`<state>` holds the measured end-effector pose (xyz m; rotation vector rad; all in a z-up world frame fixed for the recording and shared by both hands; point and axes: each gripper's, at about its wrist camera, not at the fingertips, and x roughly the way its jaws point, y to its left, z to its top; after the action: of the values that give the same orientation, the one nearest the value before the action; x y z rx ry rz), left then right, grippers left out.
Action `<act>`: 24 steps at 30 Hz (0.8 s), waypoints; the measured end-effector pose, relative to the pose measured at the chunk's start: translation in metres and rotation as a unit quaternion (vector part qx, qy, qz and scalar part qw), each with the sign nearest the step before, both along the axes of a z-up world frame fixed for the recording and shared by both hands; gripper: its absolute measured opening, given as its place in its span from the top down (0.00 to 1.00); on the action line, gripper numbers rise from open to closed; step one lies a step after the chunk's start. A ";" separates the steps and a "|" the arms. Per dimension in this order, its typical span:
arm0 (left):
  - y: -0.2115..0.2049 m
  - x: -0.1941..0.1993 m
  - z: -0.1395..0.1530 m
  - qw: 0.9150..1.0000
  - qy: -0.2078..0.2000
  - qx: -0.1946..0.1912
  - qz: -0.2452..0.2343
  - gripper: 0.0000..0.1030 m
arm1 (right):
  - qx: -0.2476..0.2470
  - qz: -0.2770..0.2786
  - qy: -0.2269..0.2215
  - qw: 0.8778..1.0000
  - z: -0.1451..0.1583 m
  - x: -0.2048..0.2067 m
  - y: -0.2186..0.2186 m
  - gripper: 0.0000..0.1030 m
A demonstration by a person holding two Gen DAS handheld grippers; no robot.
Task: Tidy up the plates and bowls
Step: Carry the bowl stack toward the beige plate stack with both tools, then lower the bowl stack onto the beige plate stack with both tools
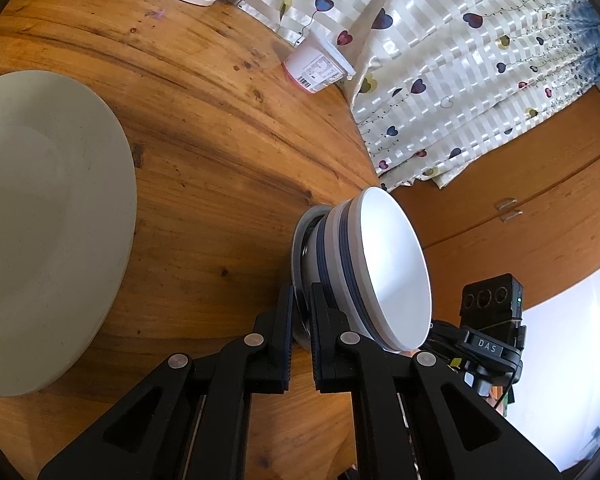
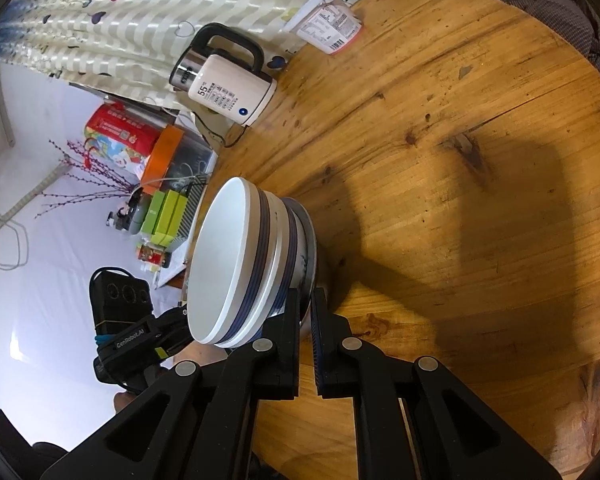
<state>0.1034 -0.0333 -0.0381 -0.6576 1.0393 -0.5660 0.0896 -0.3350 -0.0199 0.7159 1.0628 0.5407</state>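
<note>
In the left wrist view, the left gripper [image 1: 300, 312] had its jaws pinching the rim of a small plate [image 1: 299, 256] carrying two nested bowls [image 1: 392, 268], empty inside, at the table [image 1: 204, 120] edge. A large grey plate [image 1: 52, 224] lay left of the bowls. In the right wrist view, the right gripper [image 2: 306, 312] pinched the small plate's [image 2: 309, 248] opposite rim; the bowls [image 2: 224, 264] sat below a kettle [image 2: 230, 84].
</note>
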 end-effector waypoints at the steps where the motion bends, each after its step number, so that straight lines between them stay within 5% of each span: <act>1: 0.000 0.000 0.000 1.000 0.000 0.000 0.000 0.93 | 0.000 0.000 0.000 1.000 0.000 0.000 0.000 0.94; 24: 0.044 -0.008 0.027 0.999 -0.027 0.011 0.039 0.93 | -0.010 0.045 -0.023 0.999 0.029 0.021 0.044 0.94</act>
<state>0.0957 0.0106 -0.0109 -0.6579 0.9638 -0.5014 0.1103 -0.2909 0.0090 0.6387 1.0602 0.6200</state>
